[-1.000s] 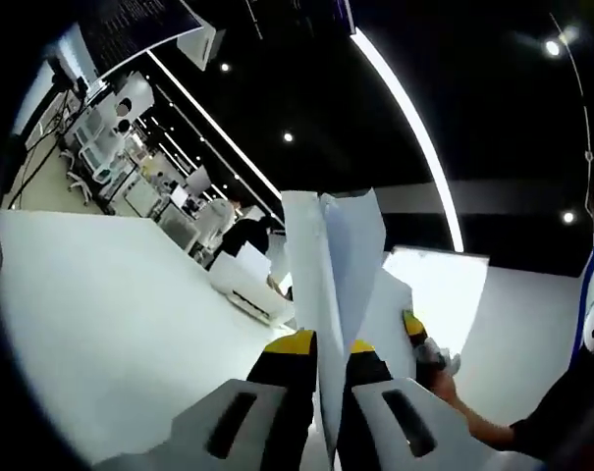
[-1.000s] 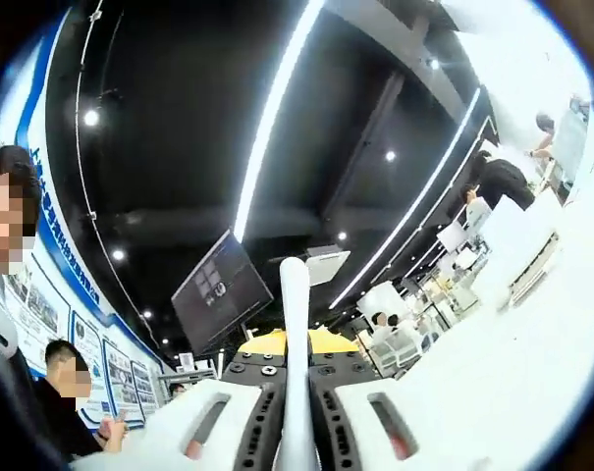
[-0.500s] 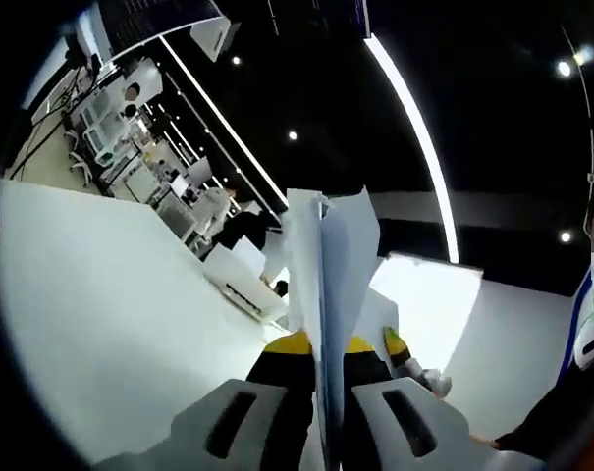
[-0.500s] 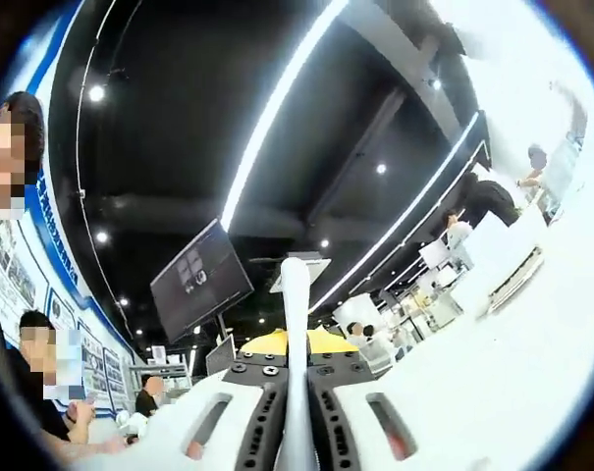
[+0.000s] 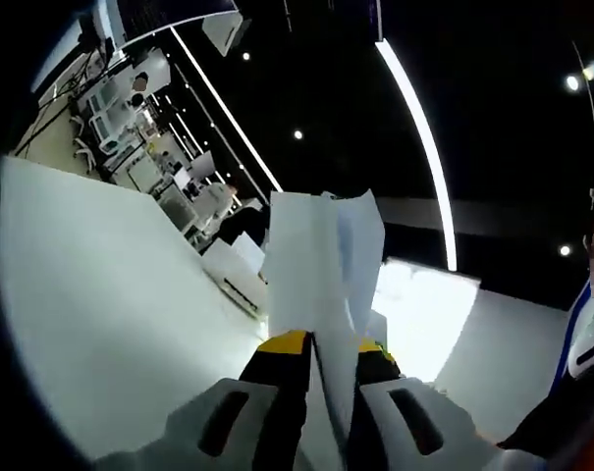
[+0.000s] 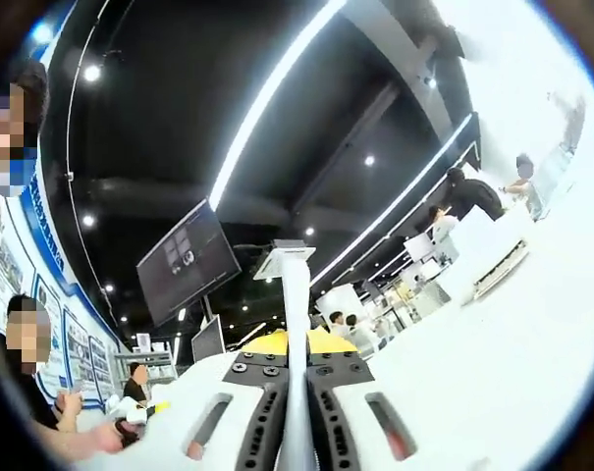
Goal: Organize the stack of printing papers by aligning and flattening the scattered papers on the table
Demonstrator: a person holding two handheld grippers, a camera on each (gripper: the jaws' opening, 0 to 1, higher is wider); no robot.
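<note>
1. The papers (image 5: pixel 321 265), thin white sheets, stand upright between both grippers, edge-on (image 6: pixel 295 324) in the right gripper view.
2. The left gripper (image 5: pixel 323 345) pinches the sheets narrowly.
3. The right gripper (image 6: pixel 296 345) clamps them too.
4. Below lies a smooth white table (image 5: pixel 110 314); overhead, a dark ceiling with light strips (image 5: pixel 419 137).

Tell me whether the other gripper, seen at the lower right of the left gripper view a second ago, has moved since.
Yes. Against the left gripper, it slid behind the papers, leaving its earlier spot.
</note>
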